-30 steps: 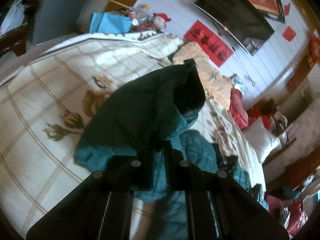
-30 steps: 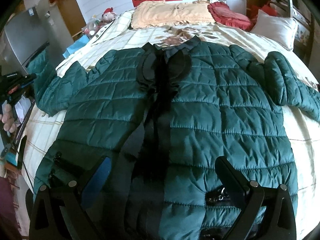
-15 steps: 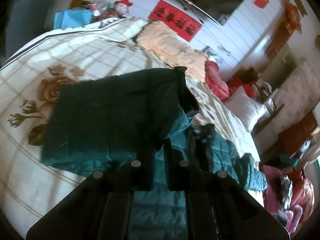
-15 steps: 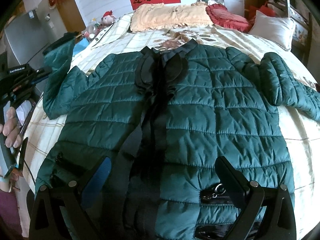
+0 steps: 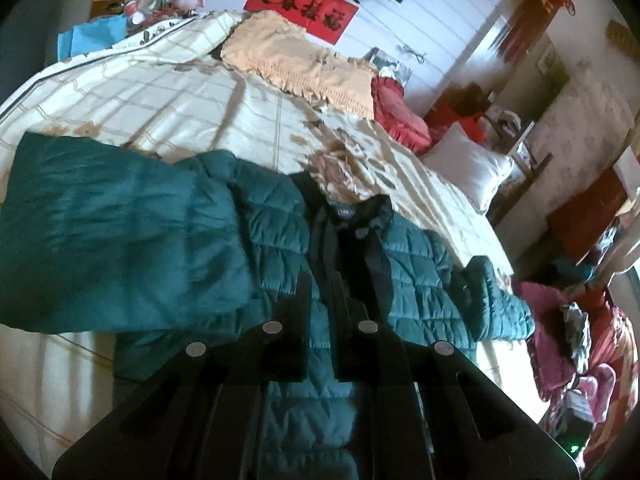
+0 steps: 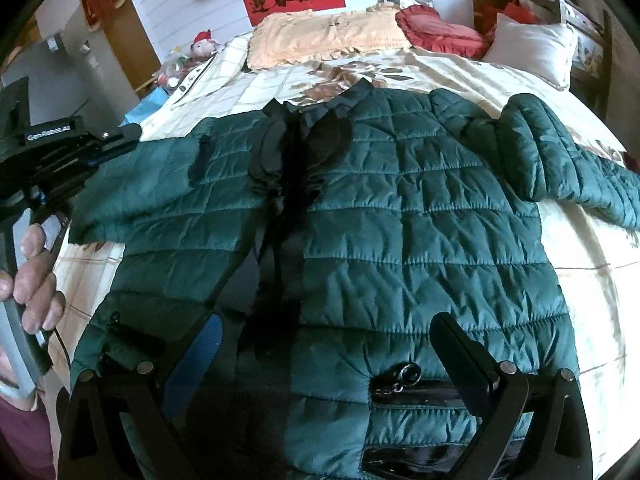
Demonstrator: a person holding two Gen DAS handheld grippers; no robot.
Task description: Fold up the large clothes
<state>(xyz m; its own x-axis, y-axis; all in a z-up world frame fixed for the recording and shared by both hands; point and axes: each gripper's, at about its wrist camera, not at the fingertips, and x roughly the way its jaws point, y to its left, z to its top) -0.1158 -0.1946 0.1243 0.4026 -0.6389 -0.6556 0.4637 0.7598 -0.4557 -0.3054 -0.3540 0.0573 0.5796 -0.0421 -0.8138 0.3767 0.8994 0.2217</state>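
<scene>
A large teal quilted jacket (image 6: 400,240) with a black collar lies front up on the bed (image 6: 580,248). My left gripper (image 5: 320,284) is shut on the jacket's left sleeve (image 5: 112,248), held lifted above the jacket's chest; from the right wrist view that sleeve (image 6: 148,184) stretches from the left gripper's body (image 6: 68,144) to the shoulder. My right gripper (image 6: 324,336) is open and empty, hovering above the jacket's hem near a pocket zipper (image 6: 404,376). The jacket's other sleeve (image 6: 568,160) lies bent on the bed at the right.
A peach pillow (image 6: 328,36), a red cushion (image 6: 440,32) and a white pillow (image 6: 532,48) lie at the head of the bed. Clutter and clothes sit beside the bed on the right (image 5: 580,320). A stuffed toy (image 6: 202,42) sits at the far left.
My left gripper has carried the sleeve up and in from the bed's left side toward the jacket's chest. My right gripper has held almost still above the hem.
</scene>
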